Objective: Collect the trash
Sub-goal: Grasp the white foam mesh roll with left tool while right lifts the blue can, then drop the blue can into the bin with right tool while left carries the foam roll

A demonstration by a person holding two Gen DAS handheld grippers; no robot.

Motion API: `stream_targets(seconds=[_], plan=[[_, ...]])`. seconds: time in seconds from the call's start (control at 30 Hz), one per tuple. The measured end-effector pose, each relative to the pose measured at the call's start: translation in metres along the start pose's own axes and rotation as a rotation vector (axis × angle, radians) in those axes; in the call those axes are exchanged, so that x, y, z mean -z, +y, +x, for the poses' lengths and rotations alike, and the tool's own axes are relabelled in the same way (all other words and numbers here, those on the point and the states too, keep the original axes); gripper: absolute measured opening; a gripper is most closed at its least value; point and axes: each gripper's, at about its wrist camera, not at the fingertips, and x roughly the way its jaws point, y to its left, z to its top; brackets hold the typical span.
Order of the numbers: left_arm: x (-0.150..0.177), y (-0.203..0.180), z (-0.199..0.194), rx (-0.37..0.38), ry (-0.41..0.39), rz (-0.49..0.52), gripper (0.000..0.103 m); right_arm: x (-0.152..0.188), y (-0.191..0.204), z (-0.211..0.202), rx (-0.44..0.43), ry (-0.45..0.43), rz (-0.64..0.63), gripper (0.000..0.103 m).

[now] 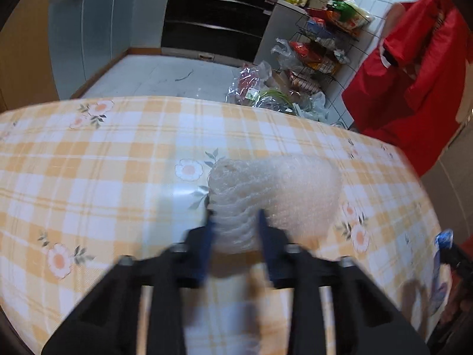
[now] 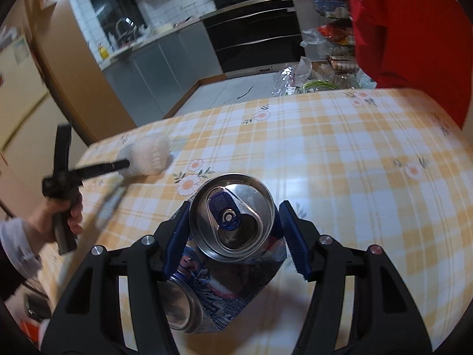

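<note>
A white foam net sleeve [image 1: 275, 183] lies on the yellow checked tablecloth [image 1: 118, 153]. My left gripper [image 1: 235, 219] is shut on its near end, and the foam bulges between the blue fingers [image 1: 208, 233]. The right wrist view shows the same sleeve [image 2: 146, 159] at the far left of the table, with the left gripper [image 2: 124, 164] and the hand [image 2: 59, 216] holding it. My right gripper [image 2: 235, 230] is shut on a crushed blue drinks can [image 2: 230, 216], which is bent in the middle with its top facing the camera, held just above the cloth.
A red garment [image 1: 414, 74] hangs at the table's far right corner. Beyond the table's far edge, plastic bags with groceries [image 1: 260, 88] lie on the kitchen floor beside a wire rack [image 1: 322, 44]. Grey cabinets and a black oven [image 1: 215, 20] stand at the back.
</note>
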Motion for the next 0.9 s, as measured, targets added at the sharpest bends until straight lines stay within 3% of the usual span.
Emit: stream_targets(seconds=[0.17,0.67,0.9], plan=[[0.011,-0.006,-0.028,-0.025,-0.013,0.035,0.013,0.014,0.006,-0.021,-0.017,-0.019,0.058,0.061],[0.048,-0.029,-0.152,-0.073,-0.070,0.137,0.013,0.037,0.046,-0.086,0.025,-0.027,0.030,0.061],[0.074,-0.040,-0.219,-0.098,-0.121,0.151,0.013,0.054,0.079,-0.133,0.032,-0.087,-0.024,0.061]])
